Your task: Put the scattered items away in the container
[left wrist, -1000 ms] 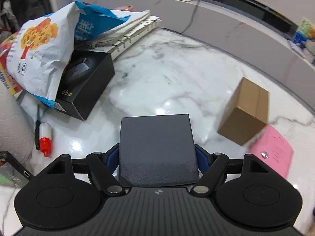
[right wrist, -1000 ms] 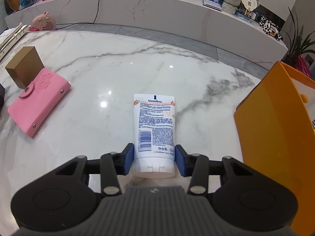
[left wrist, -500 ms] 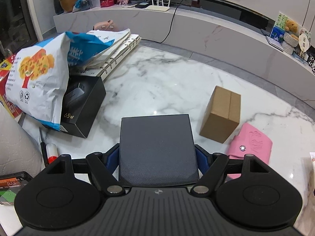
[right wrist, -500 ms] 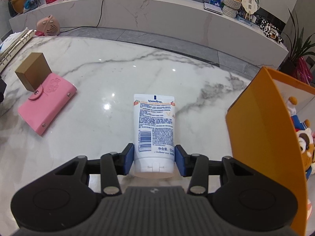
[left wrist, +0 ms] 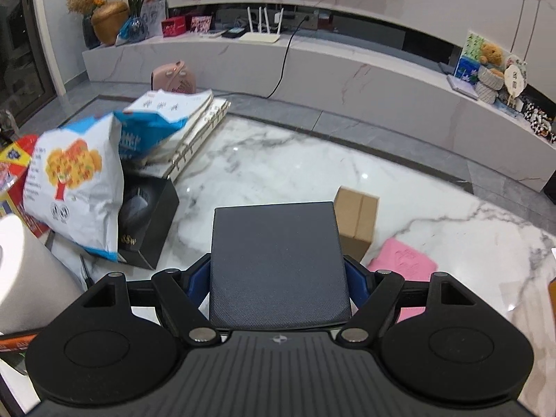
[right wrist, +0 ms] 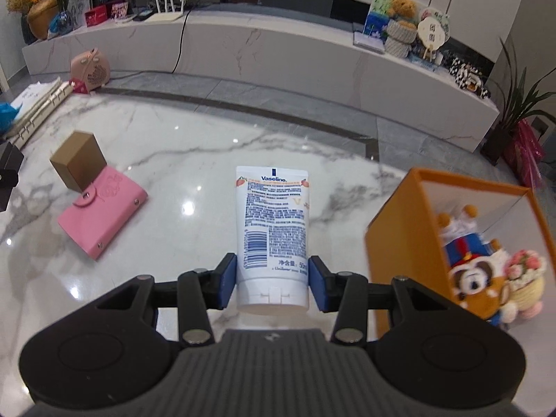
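My left gripper (left wrist: 278, 278) is shut on a flat dark grey box (left wrist: 276, 260), held above the marble table. My right gripper (right wrist: 272, 279) is shut on a white Vaseline tube (right wrist: 272, 229), cap end toward the camera, also lifted off the table. To its right stands the orange container (right wrist: 399, 243), holding plush toys (right wrist: 486, 278). A brown cardboard box (right wrist: 78, 161) and a pink card wallet (right wrist: 100, 212) lie on the table at the left of the right wrist view; they show too as the cardboard box (left wrist: 358, 222) and the wallet (left wrist: 403, 260) beside my left gripper.
At the left of the left wrist view are a white-and-blue snack bag (left wrist: 80, 180), a black box (left wrist: 146, 222), ring binders (left wrist: 198, 128) and a white roll (left wrist: 27, 274). A pink heater (right wrist: 90, 69) stands on the floor beyond the table edge.
Both grippers have risen with their loads and tilted up. The room beyond the table has come into view, and the inside of the orange container with its plush toys now shows.
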